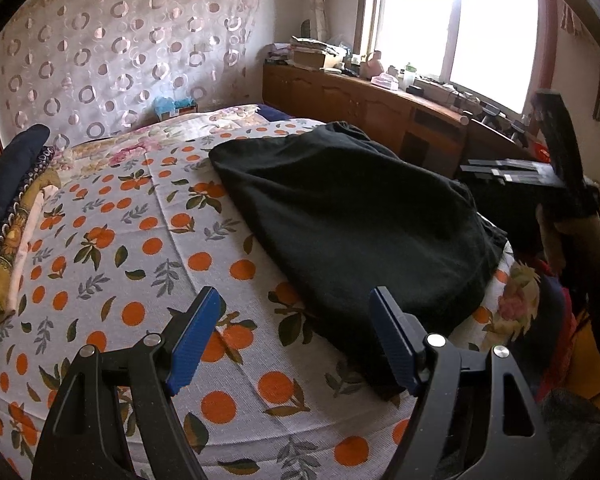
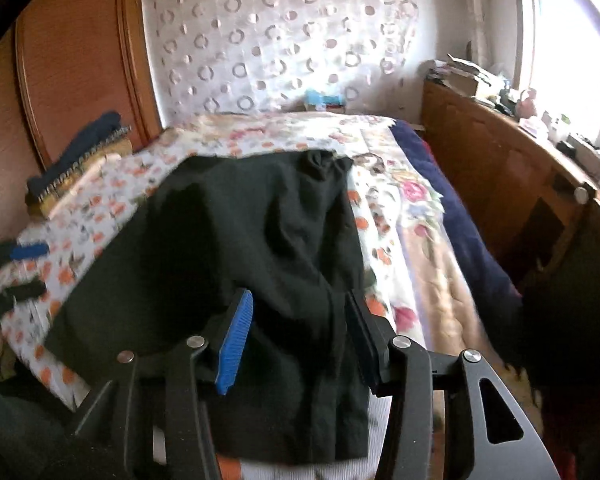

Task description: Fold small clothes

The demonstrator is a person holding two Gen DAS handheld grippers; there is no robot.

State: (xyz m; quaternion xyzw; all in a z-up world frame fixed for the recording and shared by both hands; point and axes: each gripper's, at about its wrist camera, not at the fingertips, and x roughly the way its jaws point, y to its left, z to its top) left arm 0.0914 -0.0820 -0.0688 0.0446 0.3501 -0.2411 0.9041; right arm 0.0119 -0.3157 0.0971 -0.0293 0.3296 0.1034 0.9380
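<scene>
Black garment (image 1: 352,216) lies spread on the bed, toward the bed's window-side edge, its near hem at the foot end. Cloth is matte and dark, with soft wrinkles. In the right wrist view the garment (image 2: 260,240) shows a bunched knot of fabric at its far end and a lengthwise fold ridge running toward the camera.

Left gripper (image 1: 296,340) hovers over the bedsheet with jaws spread wide, nothing between them; its right blue pad sits just beside the garment's near corner. Right gripper (image 2: 298,340) has jaws parted with the garment's near part lying between the blue pads; whether the pads touch the cloth cannot be told, as the view is motion-blurred.

Stack of folded clothes (image 1: 8,208) sits at the bed's wall-side edge, well apart from the black garment: dark navy on top, trimmed patterned and pale pieces beneath.

Bedsheet (image 1: 140,248) is white with oranges and leaves; a floral cover (image 1: 204,124) lies toward the head end. A sheer curtain with circle pattern (image 1: 120,52) hangs behind the bed. A wooden cabinet (image 1: 364,104) runs under a bright window (image 1: 460,20), its top cluttered with boxes and bottles.
</scene>
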